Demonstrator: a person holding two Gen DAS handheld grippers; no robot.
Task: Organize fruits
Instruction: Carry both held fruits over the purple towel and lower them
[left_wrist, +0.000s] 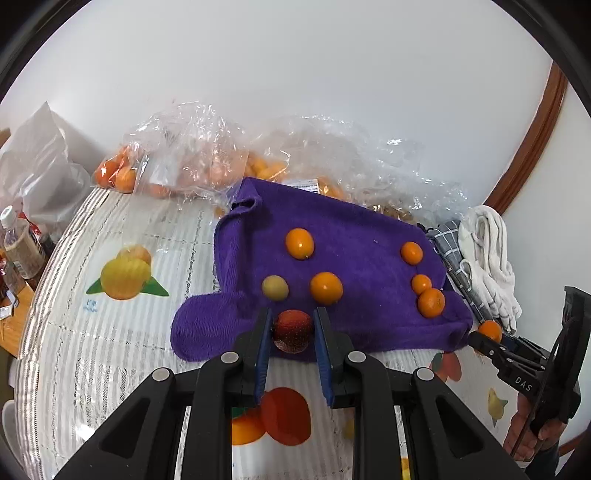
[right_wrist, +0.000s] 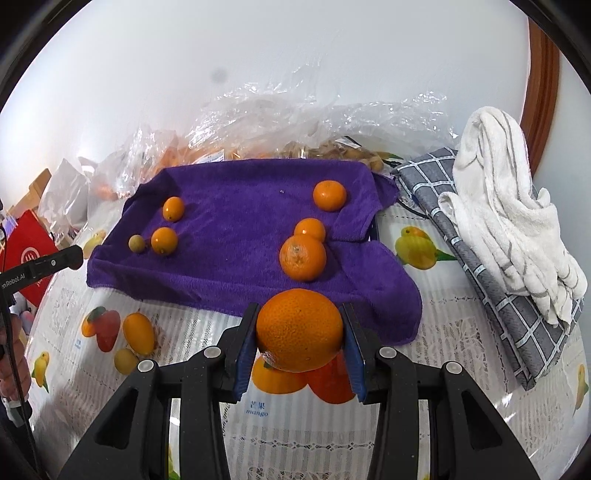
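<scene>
A purple towel (left_wrist: 351, 236) (right_wrist: 236, 206) lies on the table with several orange fruits on it and one small yellow-green fruit (left_wrist: 274, 288) (right_wrist: 136, 243). My left gripper (left_wrist: 291, 325) is shut on a dark red bumpy fruit (left_wrist: 292, 330) over the towel's near edge. My right gripper (right_wrist: 300, 332) is shut on a large orange (right_wrist: 300, 329), held just short of the towel's near edge. It also shows at the right of the left wrist view (left_wrist: 489, 331). On the towel, one orange (right_wrist: 303, 257) lies just beyond the held one.
Clear plastic bags of orange fruit (left_wrist: 192, 162) (right_wrist: 258, 125) lie behind the towel against the wall. A white cloth (right_wrist: 506, 206) on a grey checked cloth (right_wrist: 480, 258) sits at the right. Bottles (left_wrist: 18, 243) stand at the left edge. The tablecloth (left_wrist: 110, 332) has printed fruit pictures.
</scene>
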